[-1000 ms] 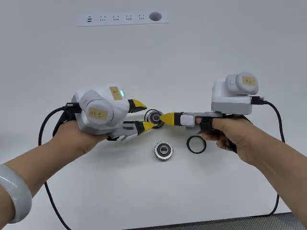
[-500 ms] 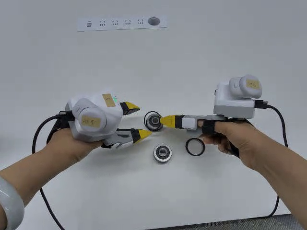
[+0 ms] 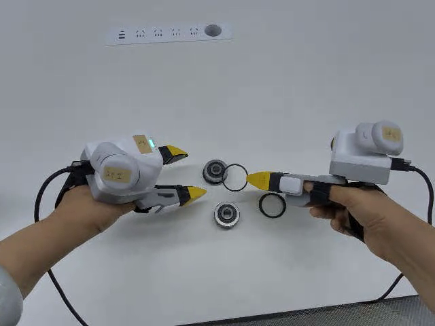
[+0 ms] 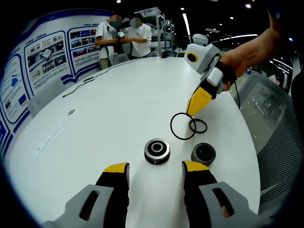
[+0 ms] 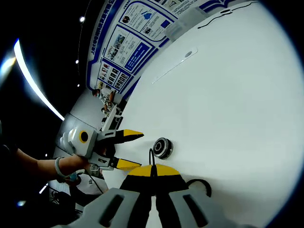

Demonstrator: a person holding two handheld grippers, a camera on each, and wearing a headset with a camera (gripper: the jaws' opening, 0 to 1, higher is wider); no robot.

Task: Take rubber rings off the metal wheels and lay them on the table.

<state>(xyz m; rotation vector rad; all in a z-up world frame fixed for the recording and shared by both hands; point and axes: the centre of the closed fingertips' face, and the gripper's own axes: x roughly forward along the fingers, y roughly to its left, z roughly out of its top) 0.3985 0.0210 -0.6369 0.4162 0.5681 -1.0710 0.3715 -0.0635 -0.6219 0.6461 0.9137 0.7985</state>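
Note:
My right gripper [image 3: 253, 180] is shut on a thin black rubber ring [image 3: 236, 177], which hangs from its yellow tips just right of the far metal wheel [image 3: 215, 171]. In the left gripper view that ring [image 4: 182, 126] dangles below the right gripper [image 4: 195, 105]. A second wheel [image 3: 227, 214] lies nearer me. Another rubber ring [image 3: 272, 205] lies flat on the table under the right gripper. My left gripper [image 3: 185, 174] is open, a short way left of both wheels, holding nothing. Its own view has the far wheel [image 4: 157, 151] ahead of its jaws and the near wheel [image 4: 203, 153] to the right.
The white table [image 3: 217, 272] runs wide around the wheels. A white power strip [image 3: 168, 32] lies at the far edge. Black cables trail from both grippers toward me. In the left gripper view, people [image 4: 126, 33] stand beyond the table's far end.
The left gripper let go of the far wheel and drew back left. The right gripper pulled the rubber ring off that wheel and moved right with it.

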